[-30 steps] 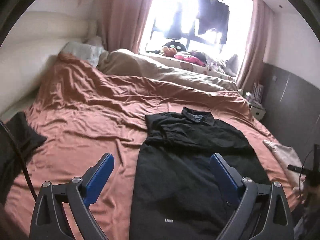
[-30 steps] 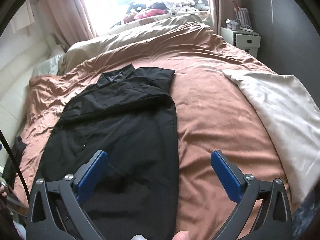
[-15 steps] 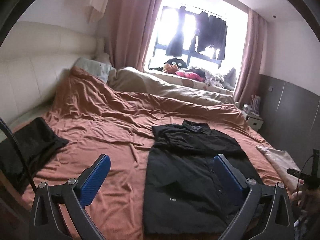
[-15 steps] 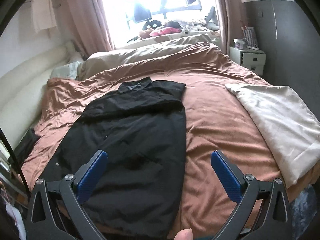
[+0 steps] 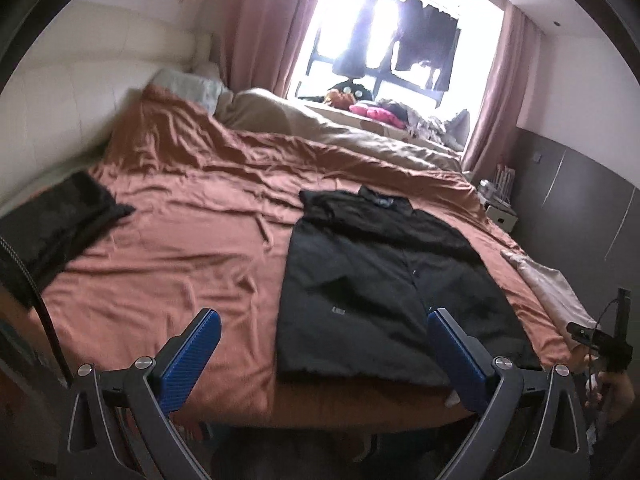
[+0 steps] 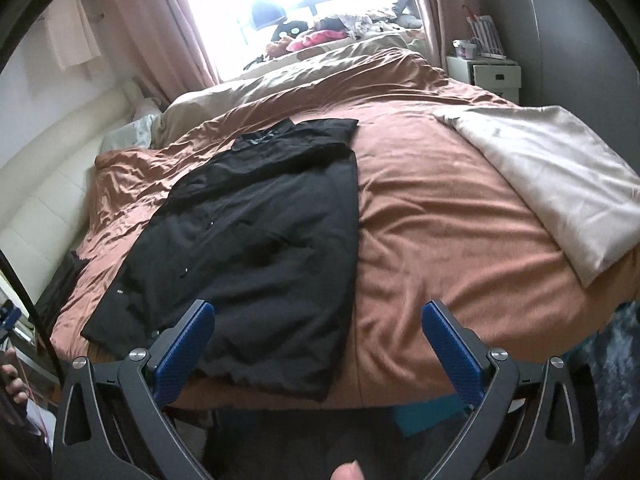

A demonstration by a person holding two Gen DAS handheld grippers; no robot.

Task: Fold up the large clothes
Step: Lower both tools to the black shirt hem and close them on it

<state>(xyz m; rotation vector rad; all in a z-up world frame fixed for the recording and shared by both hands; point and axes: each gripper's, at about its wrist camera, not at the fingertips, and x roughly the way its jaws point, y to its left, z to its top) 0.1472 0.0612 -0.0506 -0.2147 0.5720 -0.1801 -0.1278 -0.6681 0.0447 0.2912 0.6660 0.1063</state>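
A black jacket (image 5: 384, 280) lies flat on the rust-brown bedspread (image 5: 192, 240), collar toward the window, sleeves folded in, hem at the bed's near edge. In the right wrist view the same jacket (image 6: 256, 232) fills the left half of the bed. My left gripper (image 5: 320, 344) hangs open off the foot of the bed, its right pad over the hem's right part, holding nothing. My right gripper (image 6: 318, 338) is open too, just short of the hem, its left fingertip over the jacket's lower edge. Nothing sits between either pair of blue pads.
A second dark garment (image 5: 56, 224) lies at the bed's left edge. A cream blanket (image 6: 552, 184) covers the right corner. A beige duvet (image 5: 320, 136) and soft toys sit by the window. A white nightstand (image 6: 492, 72) stands at the right wall. A hand (image 5: 612, 388) shows far right.
Both grippers have pulled back and away from the jacket toward the foot of the bed; the bed's near edge and the floor below have come into view. Both stay open.
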